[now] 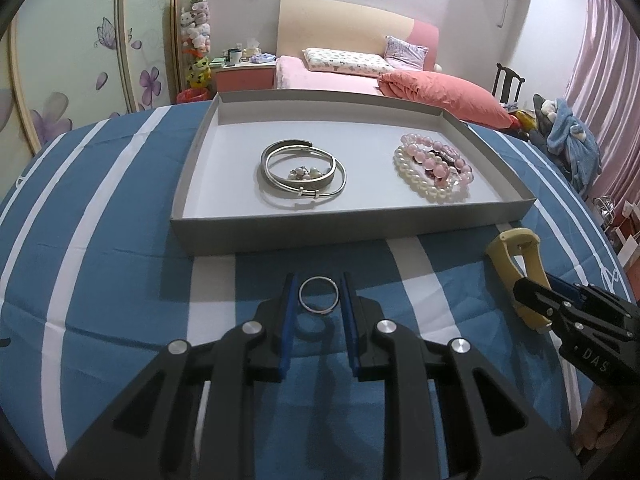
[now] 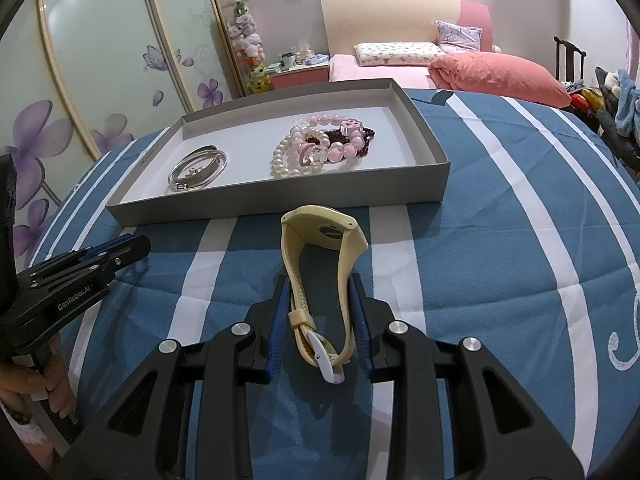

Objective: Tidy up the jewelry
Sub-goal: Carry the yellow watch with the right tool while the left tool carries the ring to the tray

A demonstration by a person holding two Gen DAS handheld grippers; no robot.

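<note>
A grey tray [image 1: 304, 229] stands on the blue striped cloth and holds silver bangles [image 1: 302, 174] at its middle and pearl and pink bead bracelets [image 1: 434, 168] at its right. My left gripper [image 1: 319, 294] is shut on a small silver ring [image 1: 319, 294], held upright just above the cloth in front of the tray. My right gripper [image 2: 320, 300] is shut on a cream watch [image 2: 322, 280] by its strap, before the tray [image 2: 280, 196]. The bangles [image 2: 198, 170] and bead bracelets [image 2: 324, 146] also show in the right wrist view.
The blue and white striped cloth [image 1: 100, 280] covers a round table. Behind it are a bed with a pink quilt [image 1: 436, 90], a nightstand [image 1: 244, 74], wardrobe doors at left and a pink curtain at right. The right gripper [image 1: 560, 312] shows in the left wrist view.
</note>
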